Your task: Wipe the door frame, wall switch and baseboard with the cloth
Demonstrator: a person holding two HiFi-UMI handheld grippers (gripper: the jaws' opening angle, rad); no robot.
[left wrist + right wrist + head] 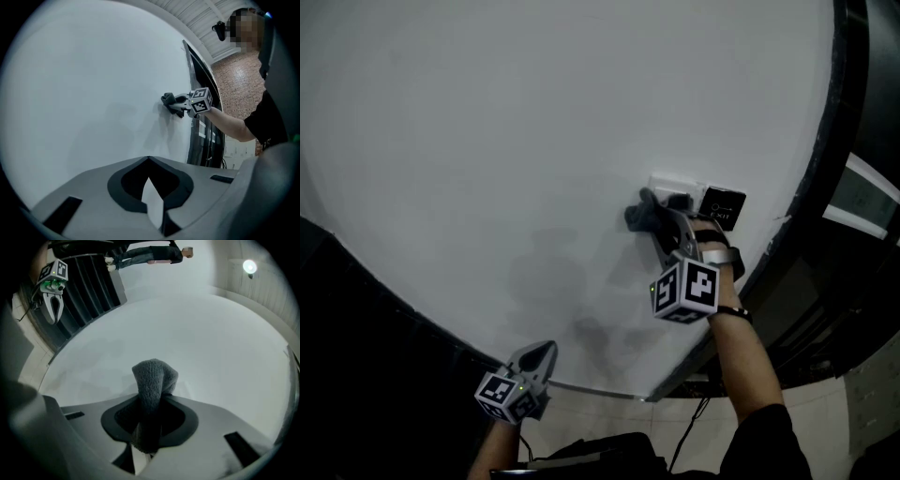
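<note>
A grey cloth (pixel 639 214) is pressed against the white wall (pixel 534 141), with my right gripper (pixel 656 223) shut on it. Just to its right are a white wall switch (pixel 673 187) and a black exit button (pixel 722 207). In the right gripper view the cloth (pixel 152 385) stands up out of the right gripper (pixel 149 437) and touches the wall. My left gripper (pixel 540 360) hangs low near the wall's bottom edge, jaws together and empty. Its own view shows the left gripper (pixel 152 197) facing bare wall. The dark door frame (pixel 827 141) runs down the right.
A thin pale strip (pixel 595 390) runs along the wall's lower edge. Below it lie a dark object (pixel 600 457) and a cable (pixel 691 427) on pale floor tiles. Dark panels (pixel 853 281) stand beyond the door frame.
</note>
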